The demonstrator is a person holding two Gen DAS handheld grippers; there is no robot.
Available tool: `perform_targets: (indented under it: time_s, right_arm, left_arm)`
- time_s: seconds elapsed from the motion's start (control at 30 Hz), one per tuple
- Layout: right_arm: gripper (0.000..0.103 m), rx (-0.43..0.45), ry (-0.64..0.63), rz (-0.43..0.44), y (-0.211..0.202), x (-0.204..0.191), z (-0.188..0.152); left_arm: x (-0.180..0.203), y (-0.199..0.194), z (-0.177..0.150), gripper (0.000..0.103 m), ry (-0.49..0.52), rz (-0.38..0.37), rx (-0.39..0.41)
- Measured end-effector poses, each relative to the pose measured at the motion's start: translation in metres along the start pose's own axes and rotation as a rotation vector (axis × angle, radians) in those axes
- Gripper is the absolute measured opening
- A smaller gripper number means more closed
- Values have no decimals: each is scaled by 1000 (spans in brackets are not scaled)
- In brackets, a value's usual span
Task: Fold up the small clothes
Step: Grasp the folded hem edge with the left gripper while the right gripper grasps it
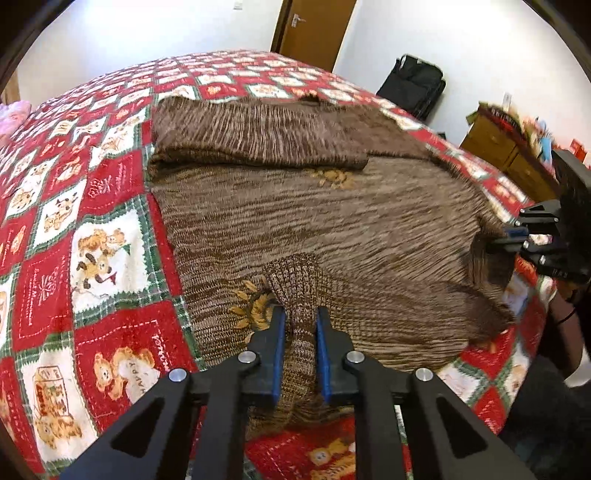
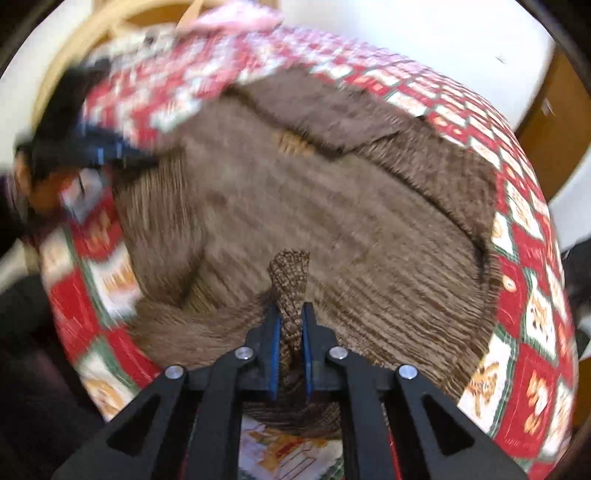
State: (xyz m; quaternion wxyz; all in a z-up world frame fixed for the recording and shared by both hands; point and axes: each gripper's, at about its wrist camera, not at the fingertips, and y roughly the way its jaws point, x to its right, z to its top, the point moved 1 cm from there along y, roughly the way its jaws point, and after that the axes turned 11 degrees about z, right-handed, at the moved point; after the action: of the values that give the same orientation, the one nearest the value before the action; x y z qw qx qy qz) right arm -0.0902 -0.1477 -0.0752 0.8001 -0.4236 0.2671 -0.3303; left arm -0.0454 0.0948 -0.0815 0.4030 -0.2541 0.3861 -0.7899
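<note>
A brown knit sweater [image 1: 314,221] lies spread on a bed, one sleeve folded across its far part [image 1: 255,136]. My left gripper [image 1: 300,314] is shut on a bunched ribbed edge of the sweater [image 1: 295,280] near the bed's front. My right gripper [image 2: 290,314] is shut on another ribbed edge of the sweater [image 2: 290,273]. The right gripper also shows at the right edge of the left wrist view [image 1: 517,236], holding the sweater's corner. The left gripper shows blurred at the upper left of the right wrist view [image 2: 110,147]. The right wrist view is motion-blurred.
The bed has a red, white and green teddy-bear quilt [image 1: 92,258]. A wooden door [image 1: 314,26], a black suitcase [image 1: 413,85] and a wooden dresser [image 1: 506,147] stand behind the bed. A pink cloth [image 1: 14,114] lies at the far left.
</note>
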Motion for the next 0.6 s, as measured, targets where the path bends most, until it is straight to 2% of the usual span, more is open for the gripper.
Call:
perform_targets:
  time_s: [0.13,0.23,0.33,0.6]
  right_arm:
    - [12,165,118,3,-41,19,8]
    - [12,274,227,12,-64,41,14]
    - [12,321,272,-51,-71,53,26]
    - [12,442,382,-123,-88,91,54]
  left_arm:
    - [4,-13,9,14,-13,-5,53]
    - [5,-25,24,14,-29,19,107]
    - [1,-29,41,14,-45,53,138]
    - [-32,-28,89,14,-159,167,184]
